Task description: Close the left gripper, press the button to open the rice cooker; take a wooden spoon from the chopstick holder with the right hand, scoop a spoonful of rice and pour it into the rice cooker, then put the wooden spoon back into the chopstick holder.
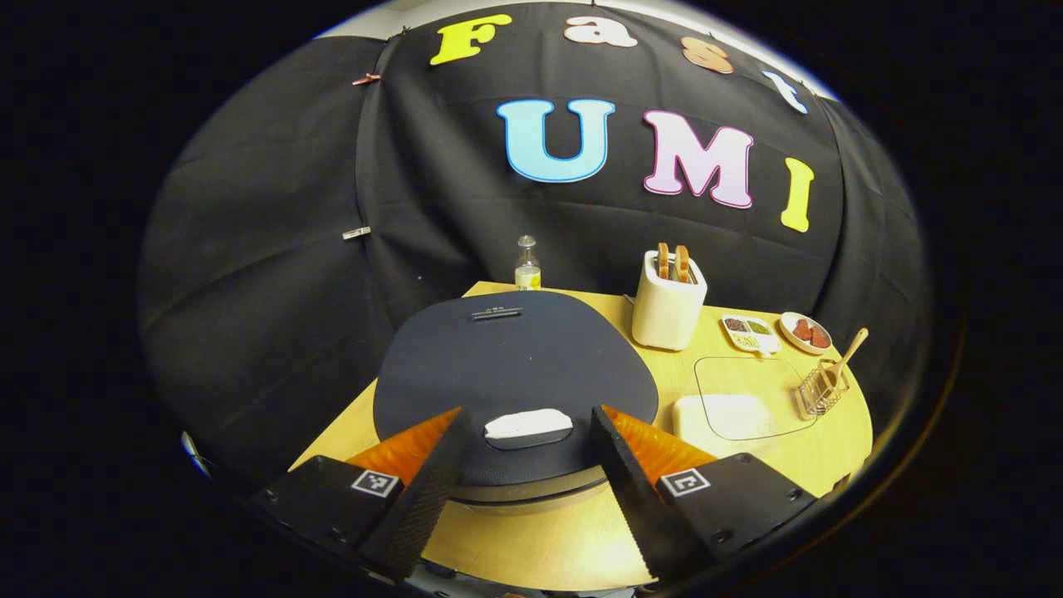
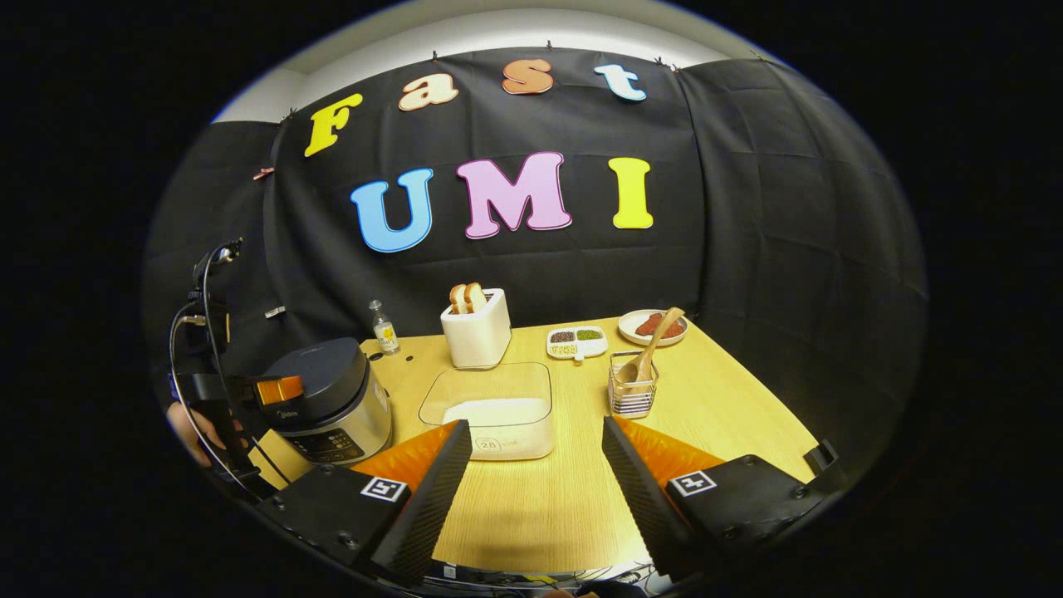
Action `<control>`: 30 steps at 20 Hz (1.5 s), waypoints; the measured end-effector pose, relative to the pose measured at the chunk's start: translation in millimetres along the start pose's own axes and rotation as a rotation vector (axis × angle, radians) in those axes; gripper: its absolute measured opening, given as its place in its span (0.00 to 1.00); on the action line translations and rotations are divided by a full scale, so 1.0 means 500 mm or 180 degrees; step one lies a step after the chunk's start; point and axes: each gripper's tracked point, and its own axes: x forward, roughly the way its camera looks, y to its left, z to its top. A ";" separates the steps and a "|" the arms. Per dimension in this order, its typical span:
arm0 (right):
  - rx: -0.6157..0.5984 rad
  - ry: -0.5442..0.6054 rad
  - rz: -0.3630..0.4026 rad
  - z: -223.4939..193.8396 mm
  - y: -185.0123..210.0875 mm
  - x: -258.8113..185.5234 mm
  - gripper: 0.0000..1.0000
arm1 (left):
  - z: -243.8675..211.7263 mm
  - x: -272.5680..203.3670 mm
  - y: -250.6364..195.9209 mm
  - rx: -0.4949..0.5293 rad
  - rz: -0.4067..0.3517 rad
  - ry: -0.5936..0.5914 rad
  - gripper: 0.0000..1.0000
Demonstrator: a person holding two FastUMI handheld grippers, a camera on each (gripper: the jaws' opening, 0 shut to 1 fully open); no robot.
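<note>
Two pairs of tongs are held over a wooden worktop (image 2: 714,407), and both stand wide apart, holding nothing. In the left gripper view, we see the left tongs (image 1: 527,432) just above the closed rice cooker (image 1: 515,365), which sits near the worktop's left edge; its pale button (image 1: 528,423) lies between the two fingers. In the right gripper view, the right tongs (image 2: 536,444) hang over the near edge. Beyond them sits a clear container of rice (image 2: 498,415) near the middle, and the wire chopstick holder (image 2: 633,389) to its right, with the wooden spoon (image 2: 648,349) leaning out of it. A toaster (image 2: 476,328) stands at the back.

We judge the task to be at its first step: the lid is still down. Next, the left tongs need to close, then press down squarely on the button.
</note>
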 end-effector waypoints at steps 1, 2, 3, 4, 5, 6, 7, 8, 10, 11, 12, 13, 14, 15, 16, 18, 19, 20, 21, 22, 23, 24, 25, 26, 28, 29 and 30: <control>0.0007 -0.0005 -0.0012 0.001 -0.002 -0.001 0.99 | -0.014 0.005 -0.001 0.0012 -0.0012 0.0042 0.99; 0.0027 -0.0015 -0.0027 0.002 -0.005 -0.002 0.99 | -0.009 -0.003 0.000 0.0043 -0.0026 0.0020 1.00; 0.0046 -0.0029 -0.0044 0.005 -0.008 -0.003 0.99 | -0.013 0.001 0.000 0.0065 -0.0037 0.0007 1.00; 0.0059 -0.0054 -0.0069 0.012 -0.013 -0.002 0.99 | -0.011 0.004 0.001 0.0039 -0.0054 0.0016 1.00; 0.0067 -0.0087 -0.0102 0.020 -0.019 0.002 0.99 | -0.007 0.002 0.002 0.0051 -0.0085 0.0006 0.99; 0.0087 -0.0137 -0.0146 0.031 -0.028 0.002 0.99 | -0.007 0.002 0.001 0.0068 -0.0117 0.0020 0.99; 0.0151 -0.0195 -0.0185 0.046 -0.034 0.003 0.99 | -0.002 -0.004 0.001 0.0045 -0.0157 -0.0014 0.99; 0.0223 -0.0268 -0.0132 0.060 -0.028 -0.003 0.99 | 0.013 -0.012 -0.005 0.0004 -0.0245 -0.0101 0.98; 0.0263 -0.0386 -0.0033 0.076 -0.017 -0.016 0.99 | 0.034 -0.044 -0.039 0.0034 -0.0470 -0.0251 0.95; 0.0236 -0.0426 -0.0026 0.079 -0.027 -0.024 0.98 | 0.050 -0.066 -0.052 0.0092 -0.0560 -0.0396 0.95; 0.0198 -0.0447 -0.0045 0.082 -0.035 -0.030 0.99 | 0.071 -0.091 -0.065 0.0127 -0.0623 -0.0550 0.95; 0.0160 -0.0475 -0.0074 0.088 -0.043 -0.041 0.98 | 0.092 -0.116 -0.075 0.0129 -0.0684 -0.0699 0.95; 0.0128 -0.0499 -0.0077 0.097 -0.048 -0.050 0.98 | 0.111 -0.143 -0.088 0.0118 -0.0744 -0.0829 0.95; 0.0084 -0.0533 -0.0088 0.106 -0.049 -0.055 0.98 | 0.125 -0.165 -0.094 0.0100 -0.0757 -0.0939 0.95; 0.0023 -0.0574 -0.0113 0.118 -0.054 -0.060 0.98 | 0.138 -0.185 -0.100 0.0076 -0.0788 -0.1008 0.95; -0.0105 -0.0666 -0.0154 0.137 -0.060 -0.074 0.99 | 0.149 -0.220 -0.126 0.0056 -0.0924 -0.1103 0.95; -0.0148 -0.0716 -0.0116 0.146 -0.048 -0.082 0.98 | 0.148 -0.232 -0.128 0.0063 -0.0935 -0.1118 0.95; -0.0180 -0.0771 -0.0105 0.155 -0.039 -0.093 0.98 | 0.150 -0.245 -0.127 0.0065 -0.0930 -0.1156 0.95; -0.0223 -0.0826 -0.0119 0.157 -0.038 -0.095 0.99 | 0.149 -0.256 -0.129 0.0064 -0.0935 -0.1188 0.95; -0.0274 -0.0871 -0.0142 0.157 -0.037 -0.099 0.98 | 0.144 -0.265 -0.135 0.0046 -0.0960 -0.1204 0.95; -0.0318 -0.0898 -0.0174 0.153 -0.033 -0.100 0.98 | 0.133 -0.270 -0.142 0.0023 -0.0987 -0.1192 0.95; -0.0336 -0.0952 -0.0229 0.147 -0.030 -0.100 0.98 | 0.121 -0.274 -0.148 -0.0005 -0.1024 -0.1162 0.95; -0.0303 -0.0987 -0.0305 0.144 -0.030 -0.096 0.99 | 0.109 -0.276 -0.154 -0.0030 -0.1050 -0.1128 0.95; -0.0285 -0.0967 -0.0299 0.133 -0.021 -0.094 0.99 | 0.099 -0.279 -0.157 -0.0033 -0.1068 -0.1095 0.95; -0.0315 -0.0915 -0.0318 0.118 -0.023 -0.092 0.98 | 0.087 -0.283 -0.159 -0.0021 -0.1082 -0.1062 0.95; -0.0244 -0.0929 -0.0314 0.123 -0.026 -0.096 0.98 | 0.086 -0.287 -0.163 -0.0016 -0.1098 -0.1071 0.95; -0.0148 -0.0949 -0.0287 0.126 -0.021 -0.097 0.98 | 0.085 -0.291 -0.165 -0.0006 -0.1113 -0.1083 0.95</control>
